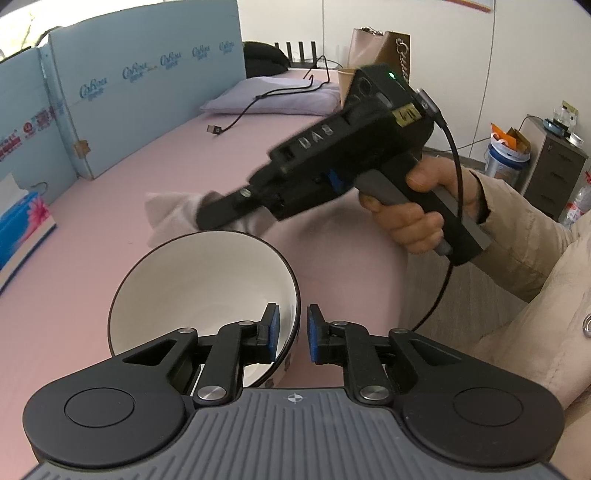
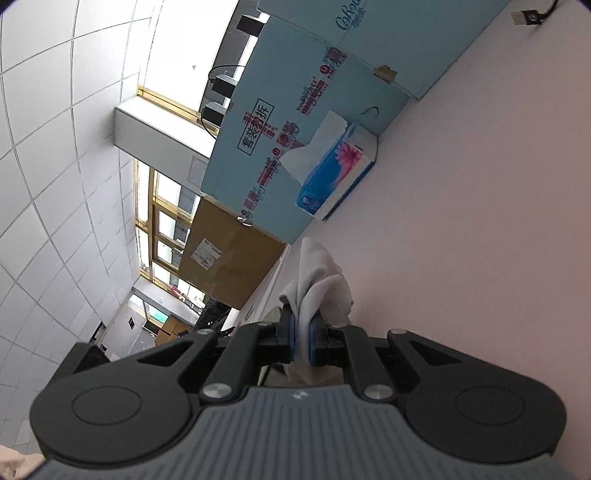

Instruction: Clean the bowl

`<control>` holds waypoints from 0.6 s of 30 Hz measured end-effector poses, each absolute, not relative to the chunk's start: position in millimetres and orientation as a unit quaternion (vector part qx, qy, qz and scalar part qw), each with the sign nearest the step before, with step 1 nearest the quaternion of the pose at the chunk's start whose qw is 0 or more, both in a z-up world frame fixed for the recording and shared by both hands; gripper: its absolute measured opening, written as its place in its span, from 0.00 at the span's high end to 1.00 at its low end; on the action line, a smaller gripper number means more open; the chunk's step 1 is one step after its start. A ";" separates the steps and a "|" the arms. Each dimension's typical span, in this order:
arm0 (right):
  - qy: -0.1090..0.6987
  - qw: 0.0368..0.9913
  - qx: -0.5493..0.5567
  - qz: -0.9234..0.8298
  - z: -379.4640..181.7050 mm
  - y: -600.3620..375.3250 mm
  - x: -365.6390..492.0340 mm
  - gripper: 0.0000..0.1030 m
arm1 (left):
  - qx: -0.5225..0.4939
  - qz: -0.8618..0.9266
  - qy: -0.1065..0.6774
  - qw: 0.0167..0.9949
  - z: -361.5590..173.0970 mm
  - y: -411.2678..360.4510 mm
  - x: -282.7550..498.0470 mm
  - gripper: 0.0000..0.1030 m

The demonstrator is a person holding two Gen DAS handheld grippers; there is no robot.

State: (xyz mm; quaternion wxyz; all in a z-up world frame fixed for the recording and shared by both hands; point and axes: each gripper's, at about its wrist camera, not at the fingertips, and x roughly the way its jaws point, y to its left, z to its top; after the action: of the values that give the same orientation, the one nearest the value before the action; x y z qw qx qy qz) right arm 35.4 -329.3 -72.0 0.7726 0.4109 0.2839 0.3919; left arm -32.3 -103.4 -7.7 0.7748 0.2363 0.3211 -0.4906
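The left gripper [image 1: 293, 332] straddles the bowl [image 1: 207, 291] rim, pads apparently not pressing, so it should clamp firmly before the right gripper [image 2: 303, 341], clenched on the white cloth [image 2: 317, 284], wipes inside

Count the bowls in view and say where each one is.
1. The white bowl with a dark rim sits tilted on the pink table, its rim between the left gripper's fingers. No other bowl shows; one could be out of frame.

A pink table [image 1: 147, 177] runs to a white wall [image 1: 295, 22], edged by blue cardboard panels [image 1: 147, 74]. A grey drawer cabinet [image 1: 554, 166] stands at the right. Windows [image 2: 162, 221] with yellow frames let daylight in under a white tiled ceiling [image 2: 55, 147].
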 end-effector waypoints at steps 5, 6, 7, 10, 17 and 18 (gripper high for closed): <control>0.237 0.763 0.429 0.423 -54.3 -336.5 31.2 0.89 | 0.237 -0.491 0.321 0.775 -7.3 -101.5 -34.1 0.79; 0.227 0.758 0.434 0.431 -51.2 -339.3 28.9 0.89 | 0.237 -0.491 0.321 0.774 -7.6 -99.8 -33.9 0.79; 0.218 0.755 0.438 0.437 -48.6 -341.7 26.9 0.89 | 0.237 -0.492 0.320 0.774 -8.1 -100.3 -33.9 0.79; 0.243 0.775 0.419 0.406 -54.3 -341.5 27.5 0.89 | 0.238 -0.492 0.319 0.774 -8.7 -96.3 -34.4 0.79; 0.293 0.802 0.373 0.364 -70.9 -335.3 23.2 0.89 | 0.240 -0.495 0.317 0.773 -8.9 -81.0 -33.5 0.79; 0.294 0.803 0.366 0.367 -71.3 -334.5 19.2 0.89 | 0.240 -0.495 0.317 0.773 -8.6 -80.9 -31.9 0.78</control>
State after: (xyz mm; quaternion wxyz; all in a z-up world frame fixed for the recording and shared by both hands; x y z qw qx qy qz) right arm 19.2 -334.5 -71.3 0.8033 0.3657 0.2940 0.3669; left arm -31.9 -80.9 -8.6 0.7726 0.2399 0.3171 -0.4950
